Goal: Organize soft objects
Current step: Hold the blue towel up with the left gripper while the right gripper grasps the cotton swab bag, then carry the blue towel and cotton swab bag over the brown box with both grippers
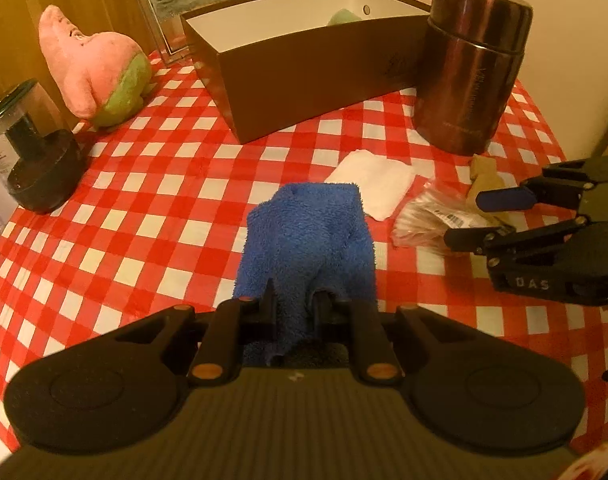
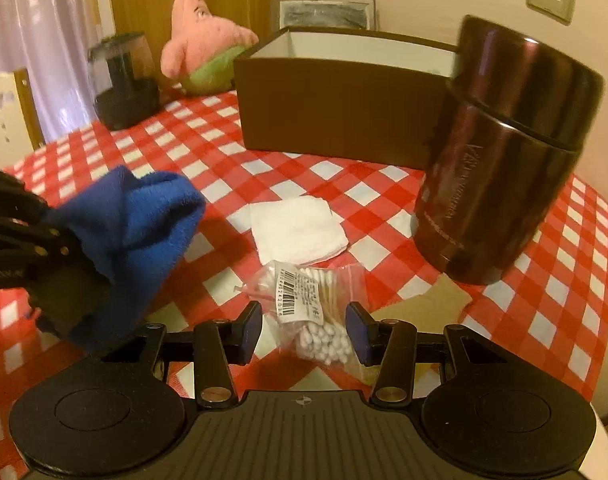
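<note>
My left gripper (image 1: 294, 304) is shut on a blue terry towel (image 1: 307, 240), which hangs bunched above the checked tablecloth; the same towel (image 2: 144, 216) fills the left of the right wrist view. My right gripper (image 2: 304, 330) is open, its blue pads on either side of a clear bag of cotton swabs (image 2: 311, 308) without pressing it. In the left wrist view the right gripper (image 1: 463, 219) is beside that bag (image 1: 427, 220). A folded white cloth (image 2: 298, 228) lies just beyond the bag. A pink and green plush (image 1: 92, 64) sits at the far left. The brown open box (image 1: 304, 80) has something green inside.
A tall dark metal jar (image 2: 503, 152) stands right of the box, close to the bag. A dark glass appliance (image 1: 36, 152) stands at the table's left edge, and a framed picture (image 1: 192, 4) leans behind the box. A beige piece (image 1: 483, 176) lies by the jar.
</note>
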A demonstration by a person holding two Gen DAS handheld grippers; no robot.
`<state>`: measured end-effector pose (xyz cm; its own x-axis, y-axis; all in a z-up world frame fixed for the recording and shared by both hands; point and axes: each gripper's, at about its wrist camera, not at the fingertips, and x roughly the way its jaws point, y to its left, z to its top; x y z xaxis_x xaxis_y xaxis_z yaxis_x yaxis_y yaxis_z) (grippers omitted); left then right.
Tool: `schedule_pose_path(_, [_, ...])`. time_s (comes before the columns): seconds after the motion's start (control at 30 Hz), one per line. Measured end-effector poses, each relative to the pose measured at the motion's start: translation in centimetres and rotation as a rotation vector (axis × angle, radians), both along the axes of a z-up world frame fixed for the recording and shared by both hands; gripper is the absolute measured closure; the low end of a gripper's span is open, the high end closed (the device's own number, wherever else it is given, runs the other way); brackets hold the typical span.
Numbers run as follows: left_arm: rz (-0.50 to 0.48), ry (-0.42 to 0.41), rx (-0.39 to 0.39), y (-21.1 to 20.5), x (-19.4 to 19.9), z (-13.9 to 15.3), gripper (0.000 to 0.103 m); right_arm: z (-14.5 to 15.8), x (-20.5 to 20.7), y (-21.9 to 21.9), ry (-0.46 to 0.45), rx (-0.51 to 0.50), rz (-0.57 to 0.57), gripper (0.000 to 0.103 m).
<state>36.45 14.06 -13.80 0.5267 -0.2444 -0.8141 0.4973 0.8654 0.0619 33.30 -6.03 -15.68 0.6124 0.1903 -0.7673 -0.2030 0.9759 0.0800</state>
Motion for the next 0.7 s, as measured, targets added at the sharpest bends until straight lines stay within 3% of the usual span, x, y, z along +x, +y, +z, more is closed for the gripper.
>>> schedule_pose_path(0.07, [-0.005,0.008,-0.004,0.2,0.5,-0.1,0.088,-0.5,0.3,0.4,0.009,-0.028,0.003,0.059])
schedule_pose_path(0.1, [-0.008,0.009,-0.005,0.3,0.6,-0.1,0.088,-0.8,0.4,0.6,0.017,-0.047,0.006,0.066])
schedule_pose_path(0.13, [-0.011,0.009,-0.007,0.3,0.8,-0.1,0.088,-1.0,0.6,0.8,0.029,-0.06,0.016,0.081])
schedule_pose_path(0.27, [-0.018,0.013,-0.02,0.5,1.2,0.2,0.088,-1.0,0.5,1.0,0.029,-0.076,0.016,0.09])
schedule_pose_path(0.7, [-0.035,-0.07,-0.057,2.1,2.6,5.6,0.088,5.3,-0.1,-0.6,-0.016,0.116,-0.057,0.093])
